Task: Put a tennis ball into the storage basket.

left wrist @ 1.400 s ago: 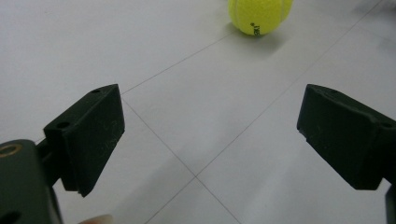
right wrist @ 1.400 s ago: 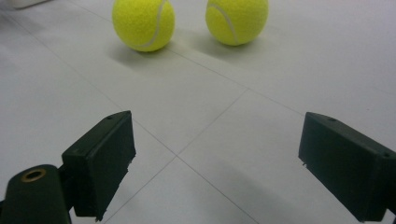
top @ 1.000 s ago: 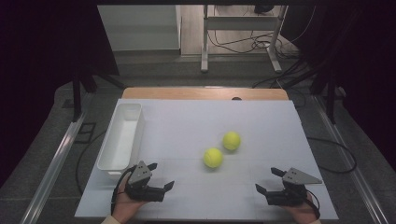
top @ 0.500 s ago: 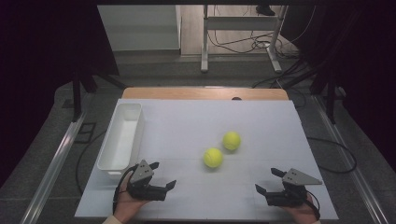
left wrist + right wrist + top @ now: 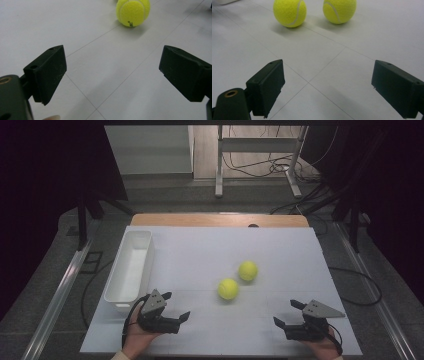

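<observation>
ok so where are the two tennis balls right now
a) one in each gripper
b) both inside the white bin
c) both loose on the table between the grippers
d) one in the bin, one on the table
c: the near tennis ball and the far tennis ball sit on the white table, outside the white bin; the left gripper and right gripper are open and empty.

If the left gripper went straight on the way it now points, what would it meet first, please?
Probably the nearer tennis ball, which lies slightly right of centre ahead of the open left gripper; only bare white table lies between.
</observation>
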### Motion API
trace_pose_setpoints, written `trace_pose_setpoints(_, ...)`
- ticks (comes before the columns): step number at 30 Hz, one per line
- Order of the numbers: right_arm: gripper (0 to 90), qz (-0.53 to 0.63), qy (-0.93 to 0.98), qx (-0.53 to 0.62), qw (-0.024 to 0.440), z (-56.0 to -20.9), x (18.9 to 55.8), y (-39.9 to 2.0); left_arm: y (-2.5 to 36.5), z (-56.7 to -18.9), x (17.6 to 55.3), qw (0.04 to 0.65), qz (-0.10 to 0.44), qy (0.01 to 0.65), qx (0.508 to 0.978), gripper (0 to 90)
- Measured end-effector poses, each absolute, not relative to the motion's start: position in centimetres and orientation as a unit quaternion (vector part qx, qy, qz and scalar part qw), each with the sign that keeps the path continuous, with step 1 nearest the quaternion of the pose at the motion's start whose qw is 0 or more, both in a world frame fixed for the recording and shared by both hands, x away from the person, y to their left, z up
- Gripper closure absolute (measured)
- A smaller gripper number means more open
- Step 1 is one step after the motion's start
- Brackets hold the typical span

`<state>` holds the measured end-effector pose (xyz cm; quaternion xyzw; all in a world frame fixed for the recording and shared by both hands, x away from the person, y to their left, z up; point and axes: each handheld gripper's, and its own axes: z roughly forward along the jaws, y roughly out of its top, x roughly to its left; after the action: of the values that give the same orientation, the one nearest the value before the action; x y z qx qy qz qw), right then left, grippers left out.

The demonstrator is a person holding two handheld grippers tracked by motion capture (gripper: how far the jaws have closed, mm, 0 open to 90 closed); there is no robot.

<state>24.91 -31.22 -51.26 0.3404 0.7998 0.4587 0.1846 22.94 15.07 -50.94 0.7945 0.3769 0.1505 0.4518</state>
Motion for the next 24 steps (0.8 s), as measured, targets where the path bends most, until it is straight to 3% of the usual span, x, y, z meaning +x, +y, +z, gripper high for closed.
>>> trace_pose_setpoints(24,11.6,0.467,0.796,0.340,0.180,-51.2,25.1,-31.0,14.0,-49.4,23.9,0.465,0.139,0.370,0.792,8.4)
